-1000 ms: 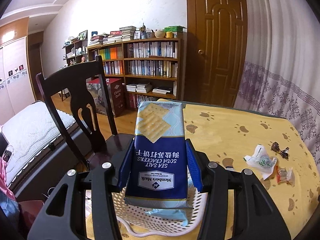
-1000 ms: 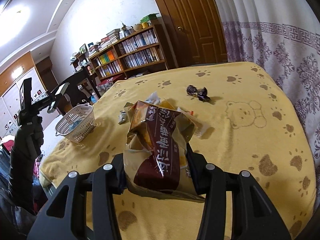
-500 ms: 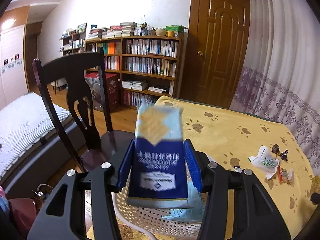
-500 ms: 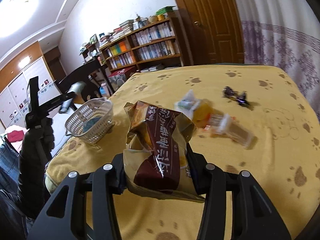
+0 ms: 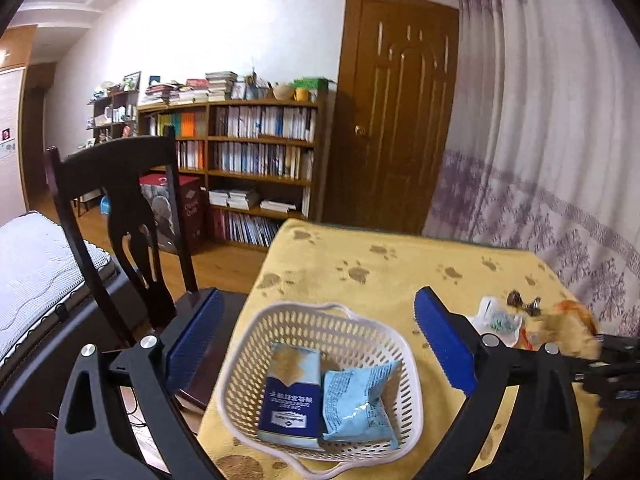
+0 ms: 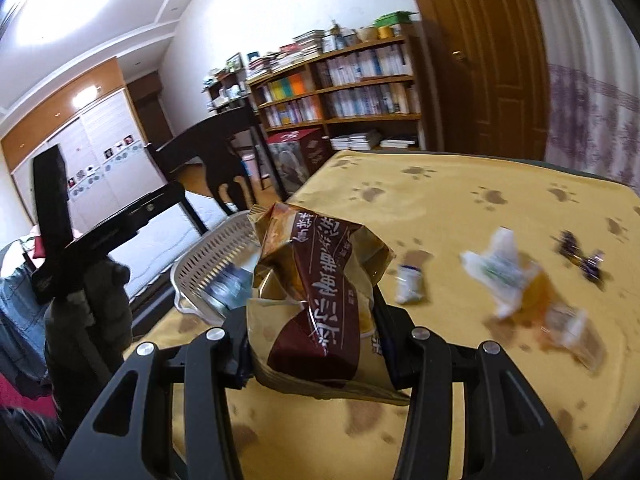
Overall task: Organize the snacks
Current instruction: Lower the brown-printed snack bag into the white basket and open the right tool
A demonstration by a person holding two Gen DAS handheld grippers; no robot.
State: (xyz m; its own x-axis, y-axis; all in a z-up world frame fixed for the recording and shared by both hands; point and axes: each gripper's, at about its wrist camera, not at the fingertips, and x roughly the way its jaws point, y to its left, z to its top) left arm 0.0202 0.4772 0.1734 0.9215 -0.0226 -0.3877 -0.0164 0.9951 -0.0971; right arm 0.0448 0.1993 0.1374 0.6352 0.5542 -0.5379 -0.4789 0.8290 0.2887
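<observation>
Nearest to me, the right gripper point(image 6: 314, 344) has its fingers clenched on a crinkled brown and gold snack bag point(image 6: 320, 300), carried above the yellow paw-print cloth on the desk point(image 6: 460, 200) and now much closer to the basket than it was a second ago. Just beyond it, the left gripper point(image 5: 316, 344) hangs over the white perforated plastic basket point(image 5: 248, 344) with its blue-padded fingers point(image 5: 444, 344) spread wide and empty. A moment ago those fingers held the dark blue soda cracker packet point(image 5: 292, 396) upright; now that packet lies flat in the basket, touching a pale blue foil snack pouch point(image 5: 356, 408) on its right. So one snack has just been put away, and I judge the brown bag is next in line, provided the left gripper clears the basket first.

Farther right on the cloth, loose items wait: a small white and blue wrapper point(image 6: 408, 280), a white crumpled packet point(image 6: 500, 268) and a dark purple wrapped sweet point(image 6: 580, 256), all well apart from the basket. Beyond the desk stand a dark wooden chair point(image 5: 120, 184), a bookshelf point(image 5: 256, 160) and a brown door point(image 5: 396, 112).
</observation>
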